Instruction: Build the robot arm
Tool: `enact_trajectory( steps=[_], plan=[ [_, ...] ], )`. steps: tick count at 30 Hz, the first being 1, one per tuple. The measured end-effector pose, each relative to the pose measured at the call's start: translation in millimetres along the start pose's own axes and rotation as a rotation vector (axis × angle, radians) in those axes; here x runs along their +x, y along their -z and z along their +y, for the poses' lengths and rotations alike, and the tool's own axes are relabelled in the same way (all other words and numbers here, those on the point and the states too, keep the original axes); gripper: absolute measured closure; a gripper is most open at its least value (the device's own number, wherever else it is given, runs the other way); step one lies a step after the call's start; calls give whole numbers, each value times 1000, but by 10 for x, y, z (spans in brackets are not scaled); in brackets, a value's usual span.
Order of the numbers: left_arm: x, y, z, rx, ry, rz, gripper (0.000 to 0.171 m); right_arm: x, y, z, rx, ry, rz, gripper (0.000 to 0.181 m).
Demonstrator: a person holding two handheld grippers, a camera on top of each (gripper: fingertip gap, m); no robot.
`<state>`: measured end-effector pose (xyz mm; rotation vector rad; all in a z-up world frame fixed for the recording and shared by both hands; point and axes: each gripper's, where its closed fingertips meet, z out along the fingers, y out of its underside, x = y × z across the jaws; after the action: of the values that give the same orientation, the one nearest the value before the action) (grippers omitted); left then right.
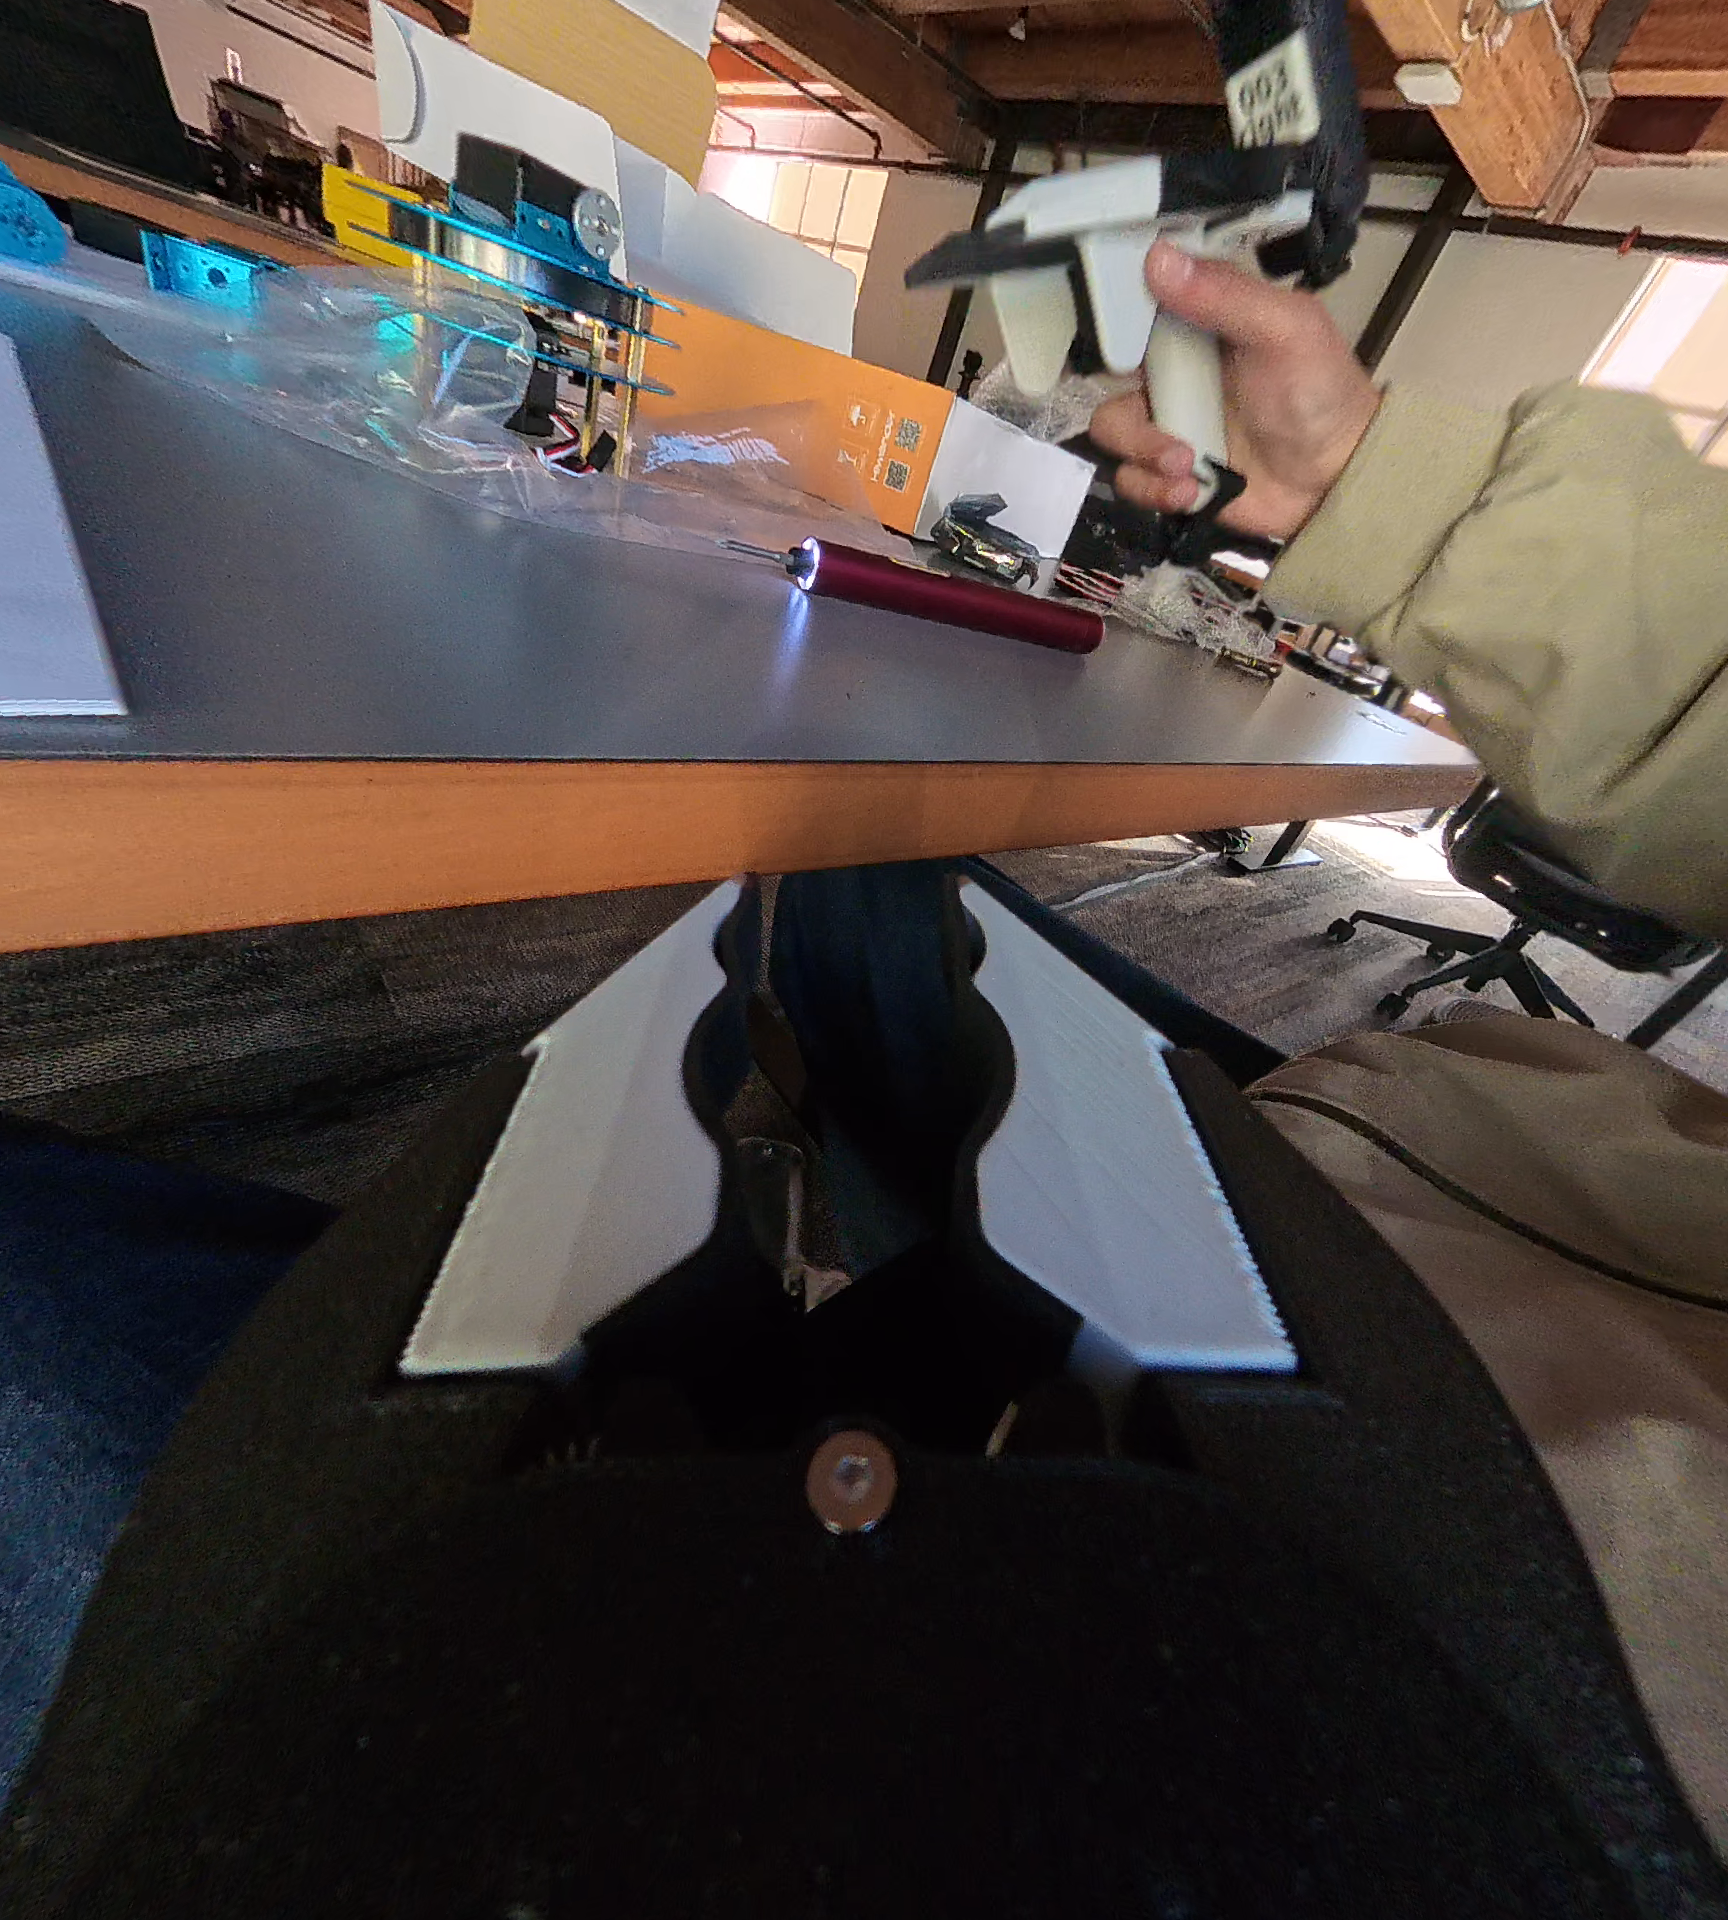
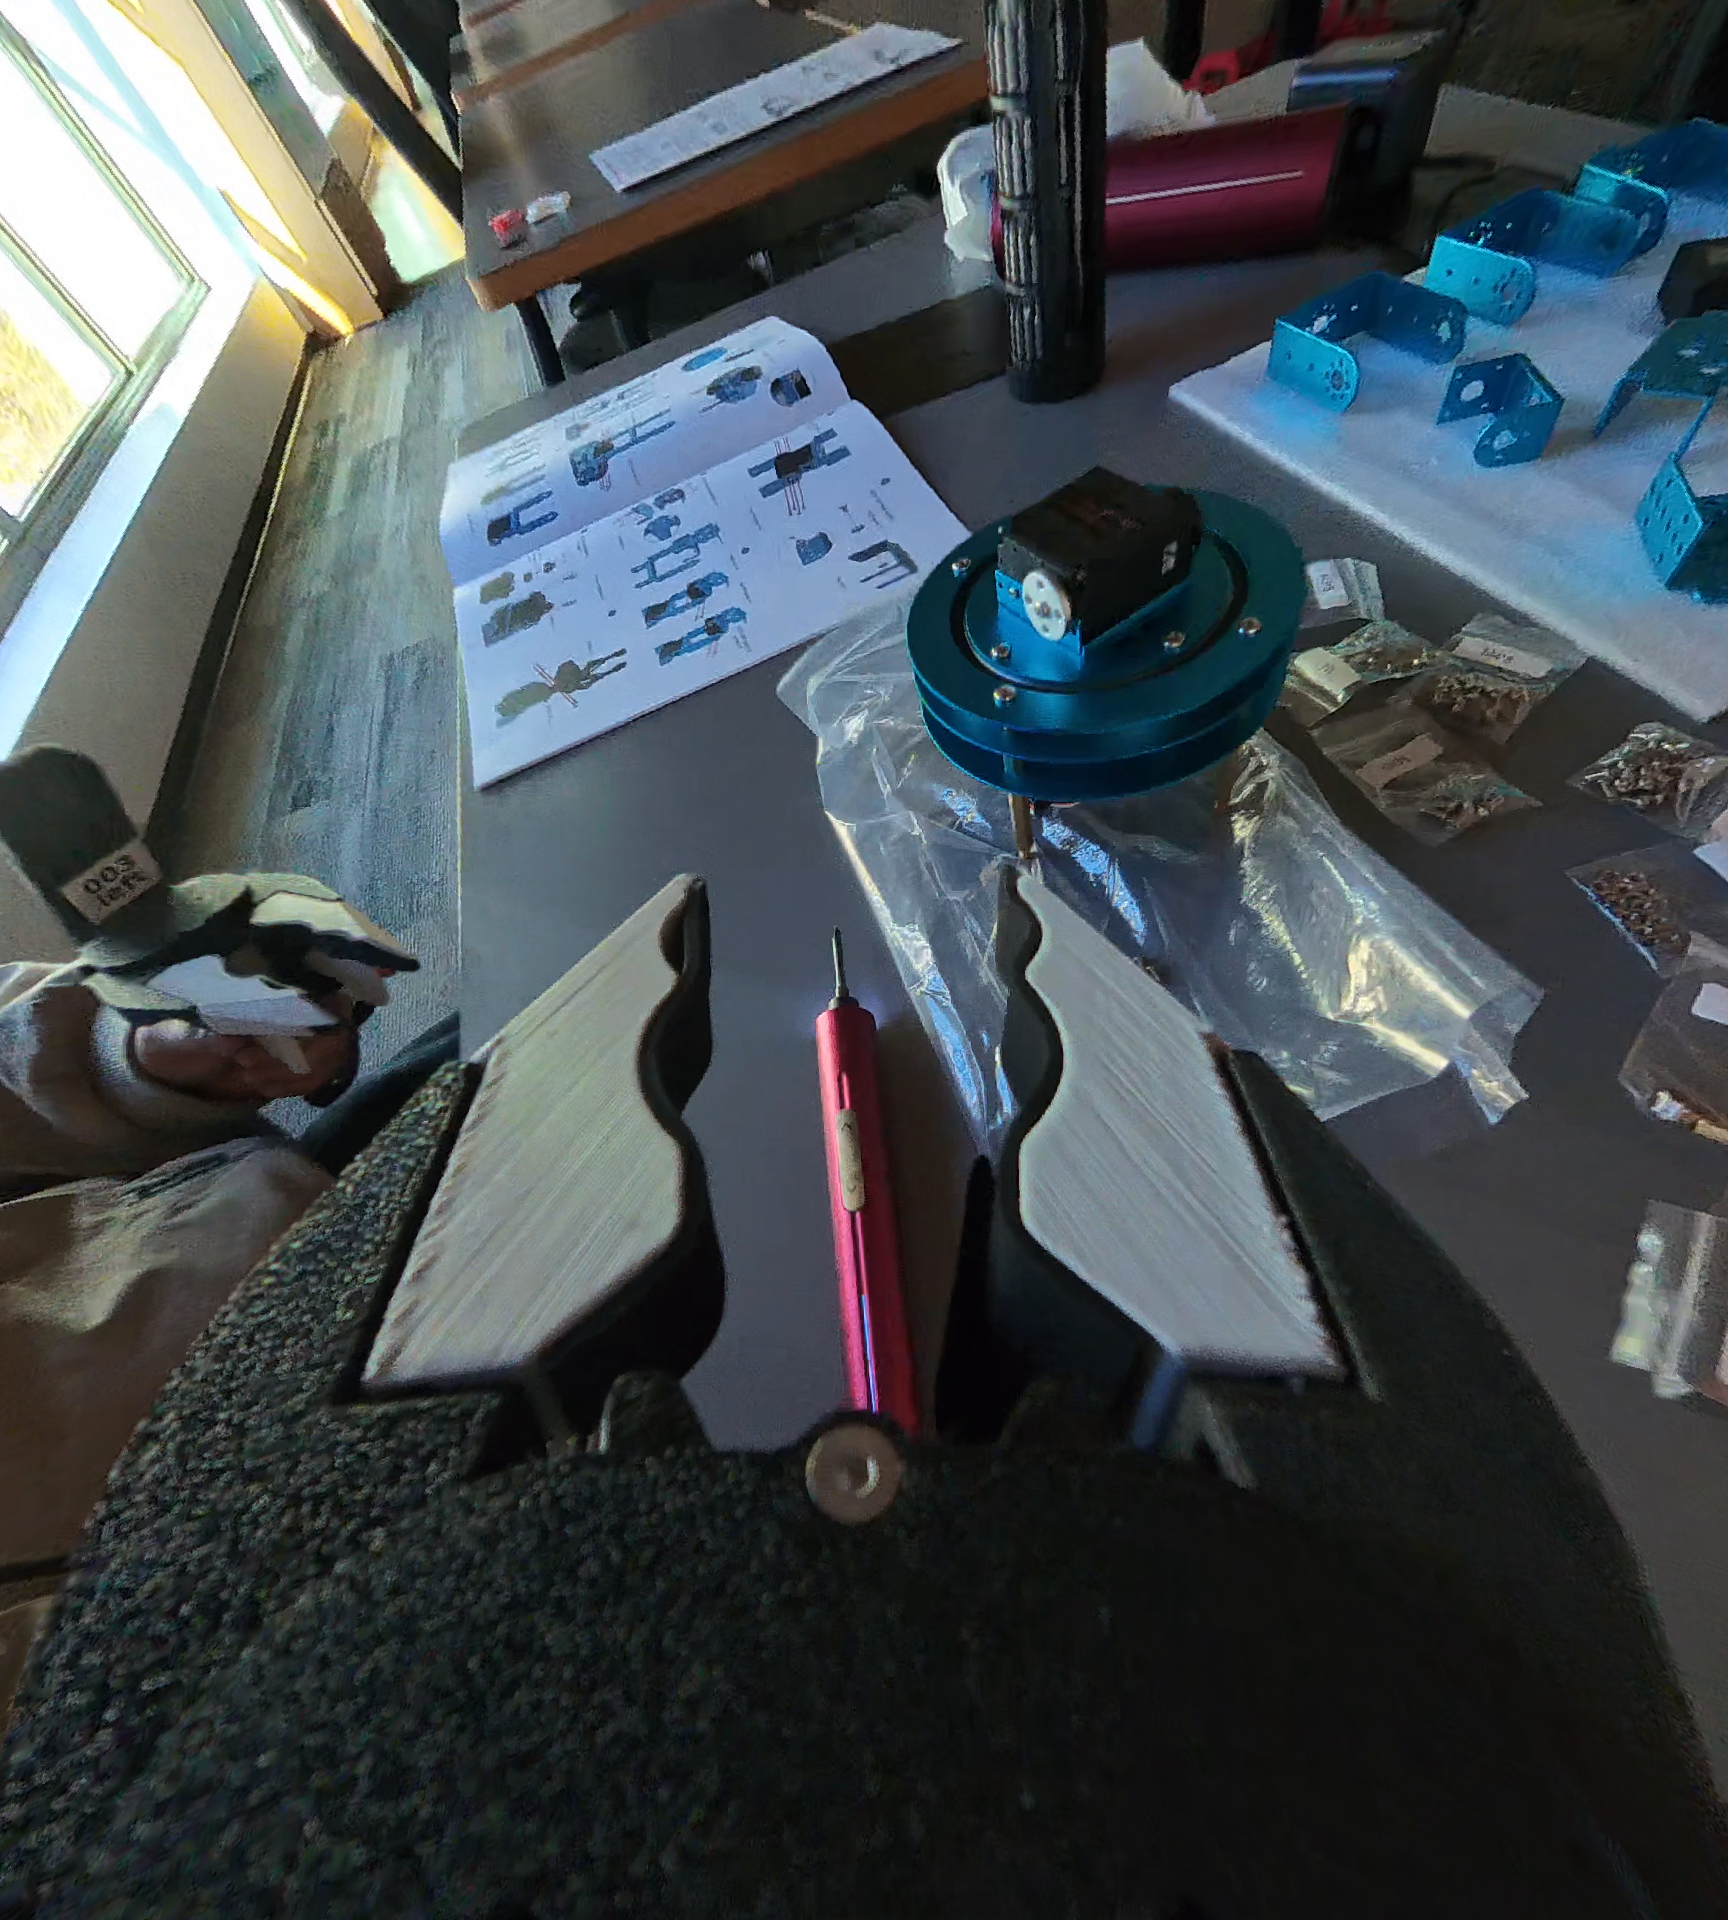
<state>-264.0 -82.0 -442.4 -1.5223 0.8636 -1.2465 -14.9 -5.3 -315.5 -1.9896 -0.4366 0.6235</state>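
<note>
Two grippers show, both with fingers spread apart and nothing between the pads. The right gripper (image 2: pixel 852 904) hovers over the dark table (image 2: pixel 631 831), its white fingers (image 2: pixel 569 1122) straddling a red electric screwdriver (image 2: pixel 865 1195) that lies flat on the surface, bit pointing away, a small light glowing at its tip; whether the fingers touch it cannot be told. Just beyond lies a clear plastic bag (image 2: pixel 1255 935), and on it stands a blue round base (image 2: pixel 1099 665) carrying a black servo (image 2: pixel 1099 551). An open instruction booklet (image 2: pixel 673 540) lies to the left; small bags of screws (image 2: pixel 1442 727) and blue metal brackets (image 2: pixel 1494 301) on a white foam sheet (image 2: pixel 1566 540) lie to the right, some cut off by the frame edge.

The left gripper (image 1: pixel 855 904) sits below the table's wooden edge (image 1: pixel 320 831), aimed under it, so most of the tabletop is hidden from it. A hand (image 1: pixel 1244 416) in a beige sleeve (image 1: pixel 1566 582) holds the right gripper raised above the screwdriver, blurred.
</note>
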Motion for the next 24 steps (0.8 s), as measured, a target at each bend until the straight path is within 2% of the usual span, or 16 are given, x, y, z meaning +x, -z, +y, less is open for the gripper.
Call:
enact_trajectory(
  steps=[5,10,15,17,20,24],
  plan=[
    [-18,-222,72,-33,35,42,138,-231,266,-523,-143,44,19,127],
    [18,-337,66,-32,93,96,138,-592,331,-1083,-117,48,-23,130],
    [21,-362,74,-35,68,94,139,-918,263,-1443,-96,56,-72,129],
    [63,-376,98,-51,58,113,139,-1071,251,-1503,-63,91,-96,129],
    [120,-384,139,-77,10,118,138,-1144,240,-1423,-25,130,-106,129],
    [204,-388,183,-107,-46,122,139,-840,217,-1129,-20,154,-81,130]
  ],
)
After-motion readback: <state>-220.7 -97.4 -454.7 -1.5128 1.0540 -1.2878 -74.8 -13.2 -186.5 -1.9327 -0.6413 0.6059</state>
